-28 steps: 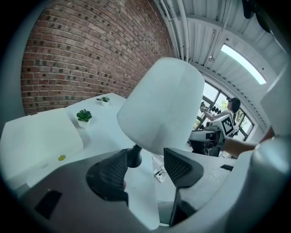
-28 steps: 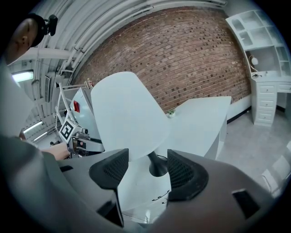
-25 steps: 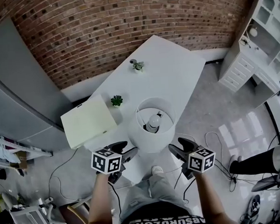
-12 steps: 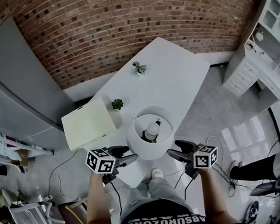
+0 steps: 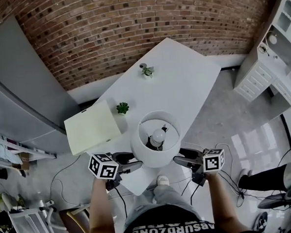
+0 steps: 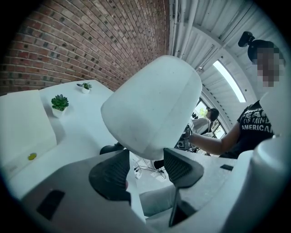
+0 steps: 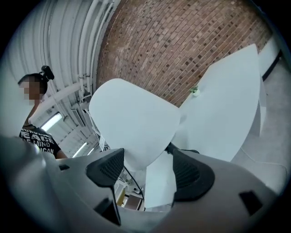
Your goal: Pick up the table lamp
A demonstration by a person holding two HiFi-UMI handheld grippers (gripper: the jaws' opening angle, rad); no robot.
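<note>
1. The table lamp stands at the near corner of the tabletop, between your two tools.
2. Your left tool is spread, with the shade's lower rim between its jaws and apparently not pressed. Your right tool is opening, and the shade also sits between its jaws.
3. The shade looks light, thin and easily dented.
4. Pinch the rim gently from both sides, or take the stiffer stem below it, and keep the lamp upright.
</note>
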